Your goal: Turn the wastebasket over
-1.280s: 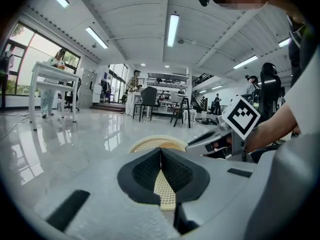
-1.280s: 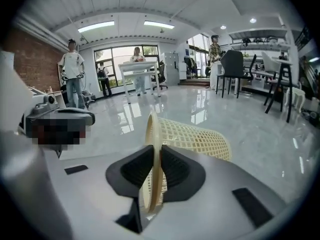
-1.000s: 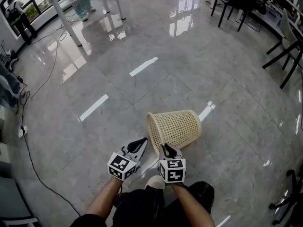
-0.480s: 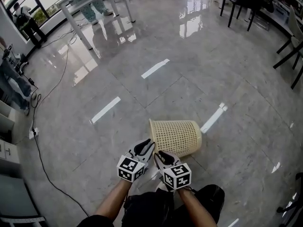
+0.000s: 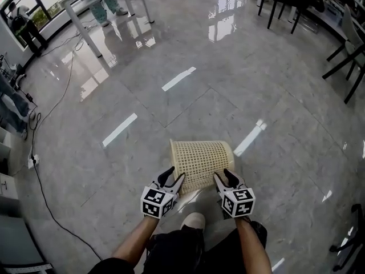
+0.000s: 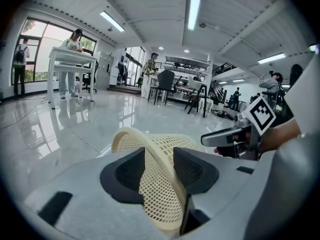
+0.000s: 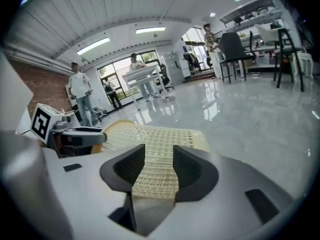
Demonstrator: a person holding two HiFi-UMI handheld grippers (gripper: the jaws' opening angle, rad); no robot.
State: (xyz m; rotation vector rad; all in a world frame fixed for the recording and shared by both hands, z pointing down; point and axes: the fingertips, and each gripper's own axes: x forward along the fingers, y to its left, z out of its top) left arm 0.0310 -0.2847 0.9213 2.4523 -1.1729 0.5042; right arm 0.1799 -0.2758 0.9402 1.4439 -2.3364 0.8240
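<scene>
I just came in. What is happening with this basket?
A person holds a two-jaw gripper in each hand beside a cream mesh wastebasket, which lies on its side on the shiny floor. The left gripper is at the open end, with the rim between its jaws; the right gripper is at the side wall nearer the base. Both pairs of jaws have just been opening and stand apart, so neither clamps the basket. It is not yet turned over.
</scene>
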